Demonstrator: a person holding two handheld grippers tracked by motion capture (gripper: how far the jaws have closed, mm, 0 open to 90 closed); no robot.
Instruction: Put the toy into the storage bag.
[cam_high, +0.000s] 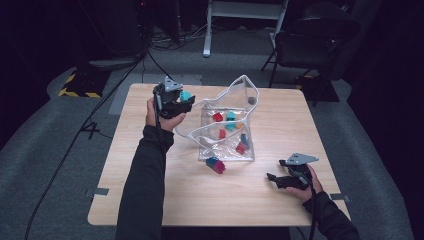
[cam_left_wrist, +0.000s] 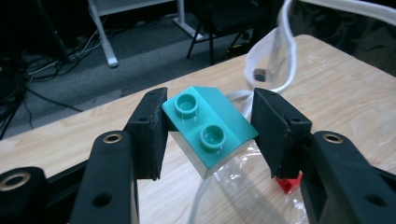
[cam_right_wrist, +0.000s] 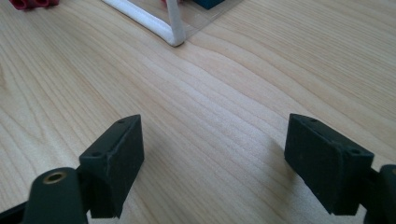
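Wooden table (cam_high: 150, 190), clear bag (cam_high: 227, 132) (bricks inside), loose bricks (cam_high: 216, 165)

A teal plastic studded brick (cam_left_wrist: 210, 130) sits between black jaws; the clear plastic bag (cam_high: 227, 125) has white trim, on a pale wooden table (cam_high: 150, 195).

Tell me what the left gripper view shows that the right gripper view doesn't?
Left gripper view: the left tool clamping a teal plastic two-stud building brick, dark floor and chair legs behind. Right gripper view: the right tool, jaws wide apart with nothing between them, low over bare wood. Both: the light wooden table and the clear plastic pouch with white edging.
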